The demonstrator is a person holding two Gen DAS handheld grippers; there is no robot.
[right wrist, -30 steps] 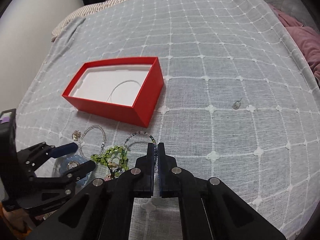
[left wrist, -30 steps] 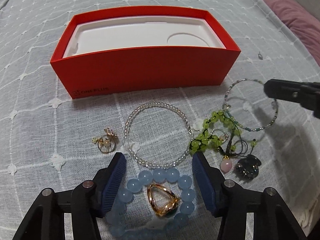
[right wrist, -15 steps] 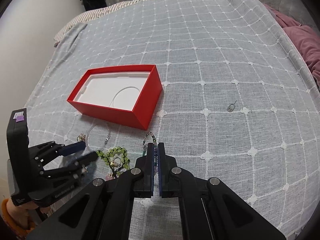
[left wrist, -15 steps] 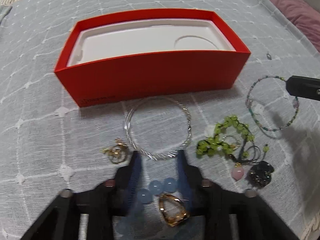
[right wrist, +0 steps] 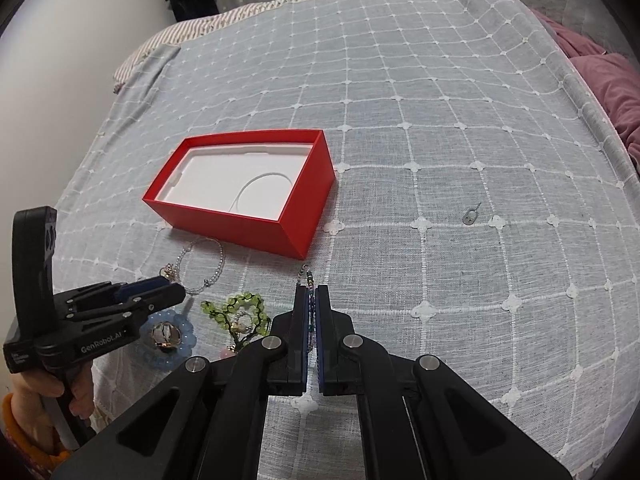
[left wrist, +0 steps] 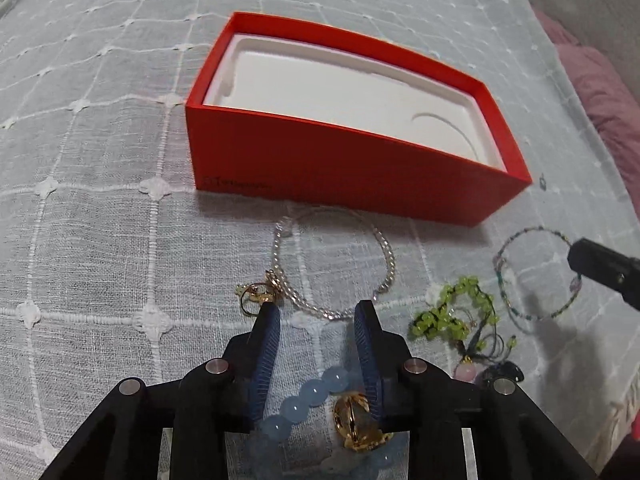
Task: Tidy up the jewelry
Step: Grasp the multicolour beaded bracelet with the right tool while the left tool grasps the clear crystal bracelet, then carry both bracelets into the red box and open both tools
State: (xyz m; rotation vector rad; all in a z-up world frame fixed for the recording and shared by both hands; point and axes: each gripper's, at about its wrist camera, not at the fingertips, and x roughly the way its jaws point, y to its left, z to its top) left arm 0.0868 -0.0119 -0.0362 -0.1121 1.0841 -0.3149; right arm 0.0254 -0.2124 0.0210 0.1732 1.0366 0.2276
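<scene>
Surface: a grey bedspread (right wrist: 440, 128) with a white grid is seen; all items are laid on it.
Box: an open red box (left wrist: 352, 168) with a white moulded insert (left wrist: 340, 92) is set toward the near left part of the bedspread; nothing is seen inside.
Left gripper (left wrist: 318, 316): jaws are held part-open above the pale blue bead bracelet (left wrist: 308, 396); no bead is seen pinched.
Gold ring (left wrist: 354, 420): lies inside the blue bracelet loop, just beside the right blue pad.
Right gripper (right wrist: 312, 300): jaws are held narrow, closed on the thin multicolour bead bracelet (left wrist: 534, 274), gripped at its right rim.
Clear bead bracelet (left wrist: 332, 268): laid in front of the box's near wall.
Gold earrings (left wrist: 258, 294): touching that bracelet's left side.
Green bead cluster (left wrist: 452, 316): between the clear and multicolour bracelets; a pink drop (left wrist: 464, 372) and a dark clip (left wrist: 500, 374) lie just beside it.
Small metal pin (right wrist: 470, 216): well apart, right of the box.
</scene>
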